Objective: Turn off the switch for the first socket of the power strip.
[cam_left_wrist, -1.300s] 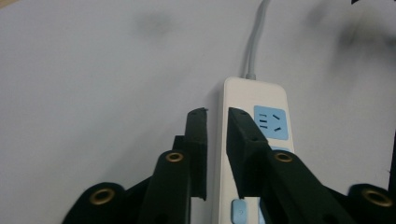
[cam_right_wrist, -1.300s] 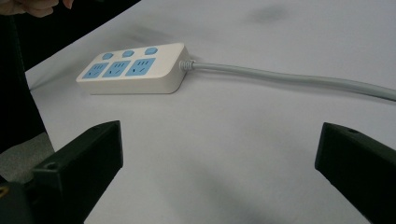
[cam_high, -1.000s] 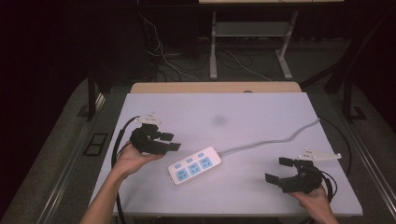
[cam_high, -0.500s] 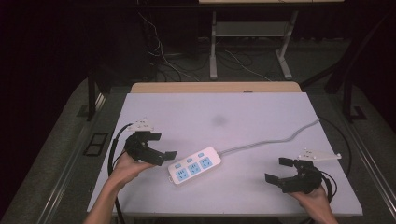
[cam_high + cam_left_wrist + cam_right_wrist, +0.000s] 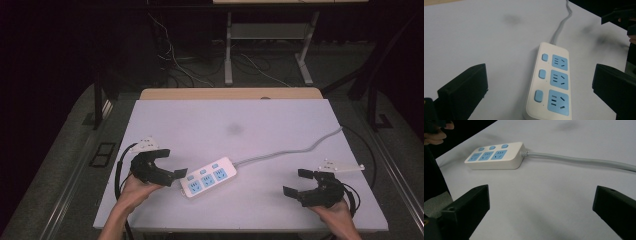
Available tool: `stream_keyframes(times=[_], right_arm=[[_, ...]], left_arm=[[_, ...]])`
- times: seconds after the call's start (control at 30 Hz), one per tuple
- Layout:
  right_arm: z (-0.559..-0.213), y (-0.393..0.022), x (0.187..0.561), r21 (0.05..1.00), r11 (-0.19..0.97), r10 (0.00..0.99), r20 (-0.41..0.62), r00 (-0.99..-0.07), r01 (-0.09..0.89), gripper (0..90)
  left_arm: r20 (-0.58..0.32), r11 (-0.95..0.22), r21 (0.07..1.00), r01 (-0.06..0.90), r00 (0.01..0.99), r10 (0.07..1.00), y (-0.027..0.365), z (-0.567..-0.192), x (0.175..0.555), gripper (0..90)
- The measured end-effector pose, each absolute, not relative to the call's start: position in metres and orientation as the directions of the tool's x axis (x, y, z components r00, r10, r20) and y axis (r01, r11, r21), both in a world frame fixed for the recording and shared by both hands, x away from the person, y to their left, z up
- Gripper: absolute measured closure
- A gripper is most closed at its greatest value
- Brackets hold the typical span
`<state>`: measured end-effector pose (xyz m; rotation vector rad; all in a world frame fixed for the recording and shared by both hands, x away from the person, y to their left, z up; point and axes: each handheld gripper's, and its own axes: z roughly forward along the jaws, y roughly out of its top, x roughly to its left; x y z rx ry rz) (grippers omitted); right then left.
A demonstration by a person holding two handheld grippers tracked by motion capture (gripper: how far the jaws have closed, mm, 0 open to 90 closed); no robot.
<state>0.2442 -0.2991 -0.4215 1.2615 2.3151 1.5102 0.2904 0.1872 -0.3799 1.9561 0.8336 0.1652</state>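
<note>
A white power strip (image 5: 209, 177) with three blue sockets and three blue buttons lies flat on the pale table (image 5: 200, 120). Its grey cable (image 5: 295, 150) runs off to the right. My left gripper (image 5: 171, 163) sits low just left of the strip's free end. Its jaws have just been opening and now stand wide, with nothing gripped. In the left gripper view the strip (image 5: 554, 82) lies ahead between the spread jaws of that gripper (image 5: 539, 72), untouched. My right gripper (image 5: 295, 182) rests open near the front right. It faces the strip (image 5: 495, 155) from a distance, with bare table around its midpoint (image 5: 541, 192).
A dark smudge (image 5: 234, 129) marks the table's middle. A wooden strip (image 5: 230, 93) borders the far edge. Beyond it stand table legs and loose cables on the floor (image 5: 250, 60). Black gripper cables hang off the table's left (image 5: 120, 170) and right (image 5: 352, 197) sides.
My left gripper has come down and toward the front edge beside the strip's end, and its jaws have spread wider. The right gripper and the strip have stayed put.
</note>
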Motion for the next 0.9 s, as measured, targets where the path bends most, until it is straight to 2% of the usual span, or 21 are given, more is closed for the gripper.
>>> stream_keyframes(times=[0.9], right_arm=[[-0.422, -0.297, 0.244, 0.796, 0.178, 0.678, 0.327, -0.658, 0.579, 0.8]], left_arm=[[-0.270, -0.243, 0.830, 0.502, 0.743, 0.613, 0.184, -0.425, 0.266, 0.0]])
